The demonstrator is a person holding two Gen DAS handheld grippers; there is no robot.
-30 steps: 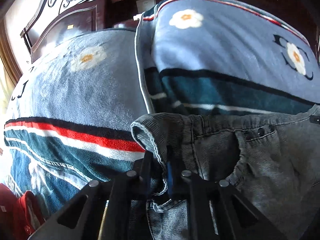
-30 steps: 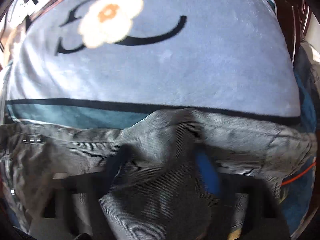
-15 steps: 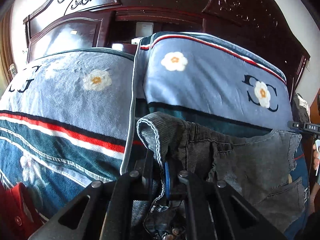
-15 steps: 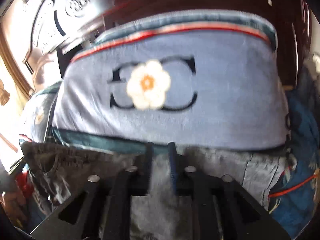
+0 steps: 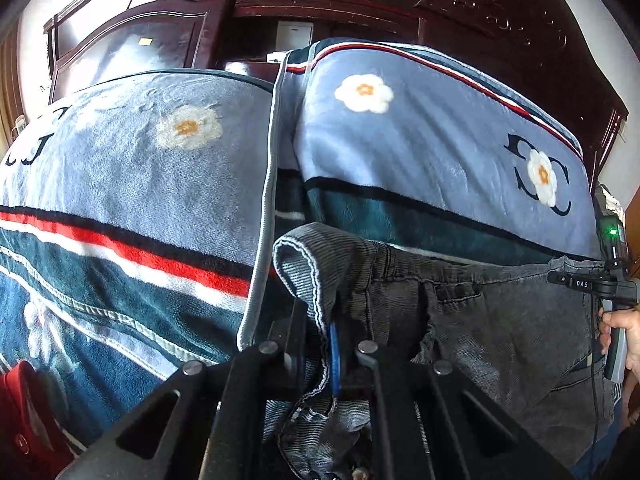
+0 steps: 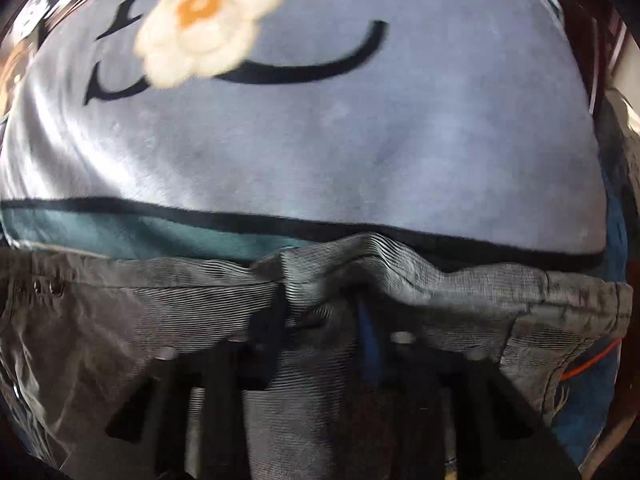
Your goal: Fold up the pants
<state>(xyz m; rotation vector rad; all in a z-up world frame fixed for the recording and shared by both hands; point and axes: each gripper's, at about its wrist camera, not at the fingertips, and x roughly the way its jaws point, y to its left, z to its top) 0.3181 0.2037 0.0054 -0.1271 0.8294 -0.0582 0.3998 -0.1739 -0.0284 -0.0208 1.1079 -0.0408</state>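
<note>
Grey denim pants lie spread across the bed, waistband toward the pillows. My left gripper is shut on the left end of the waistband, which curls up over the fingers. In the right wrist view the pants fill the lower half, and my right gripper stands in a bunched ridge of the waistband with fabric draped over both fingers; the view is blurred. The right gripper's body and the hand holding it show at the right edge of the left wrist view.
Two blue flowered pillows lean on a dark carved wooden headboard. The right pillow fills the right wrist view. A striped blue, red and teal blanket covers the bed. A red item lies at lower left.
The right gripper has dropped toward the pants and its fingers have spread apart under the fabric. The left gripper keeps its hold and has shifted slightly.
</note>
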